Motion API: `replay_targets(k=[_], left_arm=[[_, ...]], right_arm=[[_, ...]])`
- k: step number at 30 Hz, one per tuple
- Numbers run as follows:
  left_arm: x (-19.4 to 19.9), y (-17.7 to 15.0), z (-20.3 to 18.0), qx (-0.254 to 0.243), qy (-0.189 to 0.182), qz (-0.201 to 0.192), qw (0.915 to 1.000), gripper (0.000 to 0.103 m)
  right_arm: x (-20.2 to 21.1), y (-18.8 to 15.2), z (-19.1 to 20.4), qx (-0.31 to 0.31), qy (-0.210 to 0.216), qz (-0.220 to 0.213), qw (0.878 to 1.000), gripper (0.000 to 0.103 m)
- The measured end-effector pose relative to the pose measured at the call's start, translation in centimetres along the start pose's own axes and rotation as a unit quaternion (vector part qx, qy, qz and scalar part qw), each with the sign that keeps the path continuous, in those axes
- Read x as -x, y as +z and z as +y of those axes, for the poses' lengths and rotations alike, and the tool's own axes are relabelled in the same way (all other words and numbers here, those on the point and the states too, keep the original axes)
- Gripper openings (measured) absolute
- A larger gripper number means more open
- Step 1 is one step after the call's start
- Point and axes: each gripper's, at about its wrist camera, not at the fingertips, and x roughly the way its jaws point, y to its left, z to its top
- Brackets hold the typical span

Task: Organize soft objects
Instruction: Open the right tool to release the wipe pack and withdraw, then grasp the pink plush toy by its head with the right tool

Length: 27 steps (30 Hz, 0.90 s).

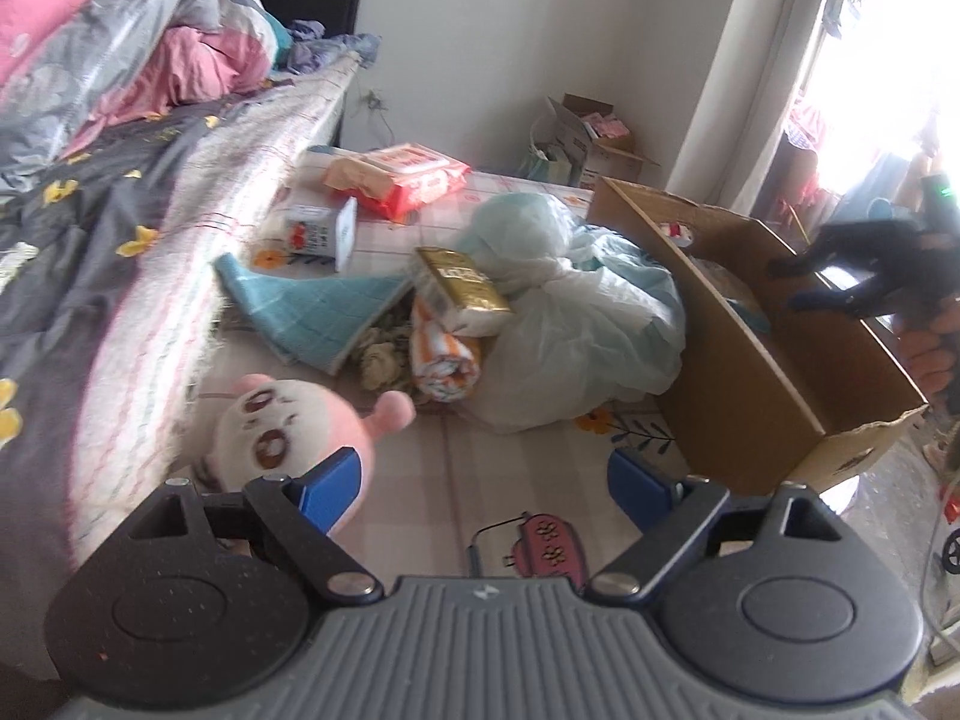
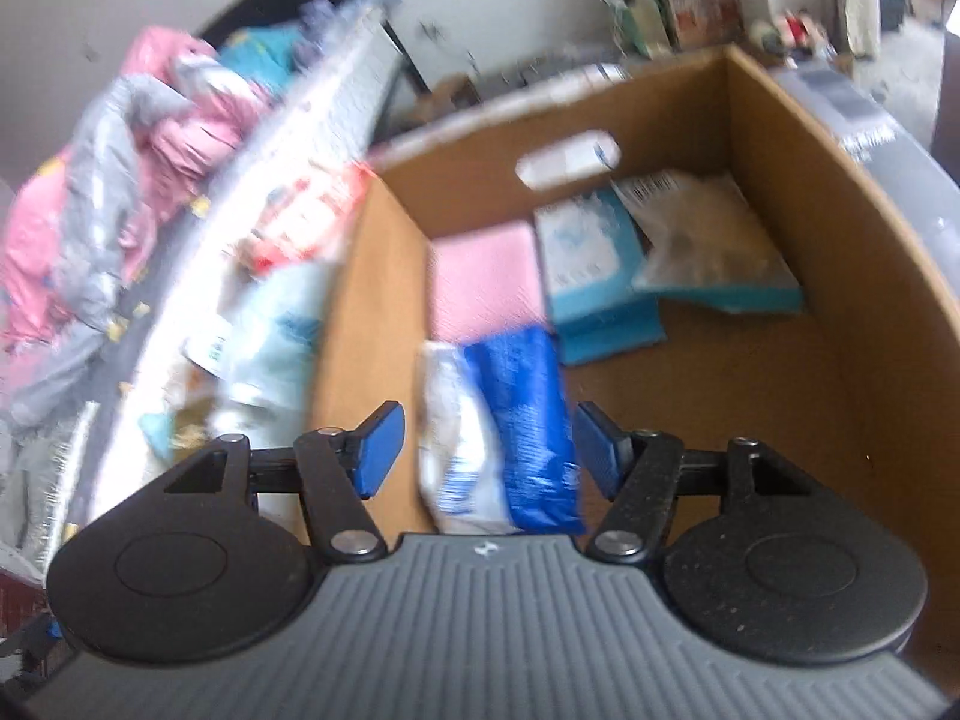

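Note:
My left gripper [image 1: 483, 480] is open and empty above the floor mat. A pink and white plush toy [image 1: 288, 432] lies just by its left fingertip. A pile ahead holds a blue quilted cloth [image 1: 312, 312], an orange striped towel [image 1: 444, 354], a gold tissue pack [image 1: 462, 288] and a pale plastic bag [image 1: 570, 312]. My right gripper [image 2: 486, 450] is open over the cardboard box [image 2: 840, 360], with a blue and white pack [image 2: 504, 420] lying between its fingers. The box also holds a pink pack [image 2: 486, 276] and light blue packs [image 2: 594, 258]. The right gripper also shows in the left wrist view [image 1: 864, 270].
A bed with a grey flowered sheet [image 1: 90, 240] and pink and grey quilt [image 1: 120, 48] runs along the left. A red tissue pack [image 1: 402, 171] and a small white box [image 1: 318, 234] lie on the mat behind the pile. More boxes [image 1: 588, 138] stand by the wall.

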Motion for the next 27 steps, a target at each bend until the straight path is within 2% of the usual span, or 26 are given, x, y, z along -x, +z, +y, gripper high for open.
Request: replay_targets(k=[4, 9, 15, 18, 21, 27], left_arm=[[1.0, -0.5, 0.8, 0.004, 0.016, -0.011, 0.9998, 0.090], [1.5, -1.2, 1.2, -0.010, 0.061, -0.023, 0.9978, 0.090], [0.4, -1.5, 2.2, -0.033, 0.087, -0.017, 0.9955, 0.090], [-0.8, -1.5, 2.9, -0.033, 0.096, -0.007, 0.9948, 0.090], [-2.1, -1.4, 3.5, -0.038, 0.108, -0.001, 0.9935, 0.090], [-4.5, -1.2, 4.6, -0.042, 0.116, 0.019, 0.9922, 0.090]], right_arm=[[2.2, -0.8, 3.3, 0.010, 0.052, -0.013, 0.999, 0.062], [3.2, -2.8, 9.0, 0.029, 0.148, -0.002, 0.988, 0.062], [-0.7, -7.4, 15.9, 0.039, 0.241, 0.076, 0.967, 0.062], [-4.3, -9.8, 18.5, 0.024, 0.256, 0.124, 0.958, 0.062], [-8.6, -12.0, 20.0, 0.005, 0.247, 0.168, 0.954, 0.062], [-14.7, -14.4, 21.4, -0.014, 0.229, 0.213, 0.950, 0.066]])
